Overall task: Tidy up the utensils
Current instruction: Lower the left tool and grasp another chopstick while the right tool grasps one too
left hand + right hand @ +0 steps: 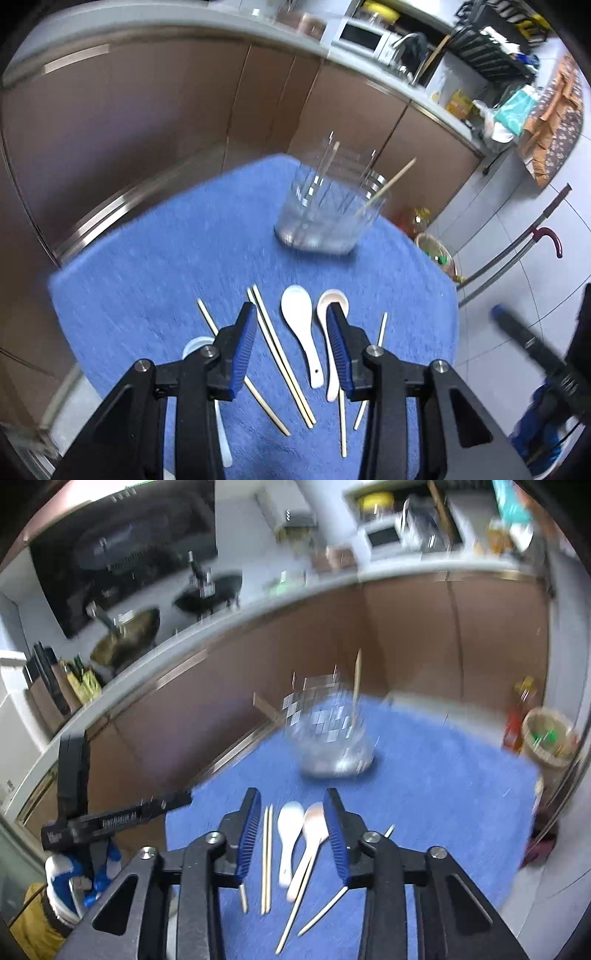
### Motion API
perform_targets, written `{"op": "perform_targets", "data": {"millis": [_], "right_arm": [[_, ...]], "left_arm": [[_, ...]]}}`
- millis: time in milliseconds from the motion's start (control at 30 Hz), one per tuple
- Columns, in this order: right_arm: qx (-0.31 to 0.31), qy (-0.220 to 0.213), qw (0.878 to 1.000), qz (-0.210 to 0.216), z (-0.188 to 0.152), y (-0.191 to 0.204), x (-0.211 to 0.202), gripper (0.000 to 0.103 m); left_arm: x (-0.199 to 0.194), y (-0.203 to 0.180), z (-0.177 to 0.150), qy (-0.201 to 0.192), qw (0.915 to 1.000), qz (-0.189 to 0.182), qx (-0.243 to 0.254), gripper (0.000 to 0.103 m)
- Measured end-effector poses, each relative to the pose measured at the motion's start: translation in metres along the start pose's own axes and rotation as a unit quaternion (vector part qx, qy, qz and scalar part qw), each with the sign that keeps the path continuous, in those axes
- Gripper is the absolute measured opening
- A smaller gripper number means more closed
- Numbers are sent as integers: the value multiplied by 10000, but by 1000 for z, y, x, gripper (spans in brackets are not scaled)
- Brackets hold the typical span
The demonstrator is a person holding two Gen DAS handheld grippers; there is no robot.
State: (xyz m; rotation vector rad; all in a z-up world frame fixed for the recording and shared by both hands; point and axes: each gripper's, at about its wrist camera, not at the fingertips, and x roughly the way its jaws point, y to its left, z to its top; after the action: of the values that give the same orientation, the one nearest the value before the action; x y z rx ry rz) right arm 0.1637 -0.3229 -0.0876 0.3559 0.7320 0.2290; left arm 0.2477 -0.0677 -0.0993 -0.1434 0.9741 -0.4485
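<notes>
Both tongs, left (291,332) and right (291,819), hang open and empty. We judge the spoons (299,325) slippery and fragile, the chopsticks (280,354) light; we take them mid-handle.

Two white ceramic soup spoons (301,328) lie side by side, bowls toward a clear glass jar (325,210) standing upright w/ one wooden chopstick (388,186) leaning in it. Loose pale wooden chopsticks (280,354) lie flat around the spoons on blue cloth.
</notes>
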Motion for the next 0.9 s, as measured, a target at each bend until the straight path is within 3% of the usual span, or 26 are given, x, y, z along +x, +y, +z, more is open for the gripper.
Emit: {"op": "perform_targets", "data": {"millis": [167,367,633,900], "right_arm": [[288,840,9957,272,-14,-15,54,23],[702,1482,9856,407,-28,-38,106,18],[919,1922,9756,527,-35,-56,149,17],[997,2082,9714,558,-43,-65,162,17]], "left_arm": [[40,16,1,561,9979,-48,-334,34],[87,33,0,1097,9917,36,-670,27],[130,45,3,1527,9841,145,-892,21],[149,47,4,1709,9802,361,-933,18]]}}
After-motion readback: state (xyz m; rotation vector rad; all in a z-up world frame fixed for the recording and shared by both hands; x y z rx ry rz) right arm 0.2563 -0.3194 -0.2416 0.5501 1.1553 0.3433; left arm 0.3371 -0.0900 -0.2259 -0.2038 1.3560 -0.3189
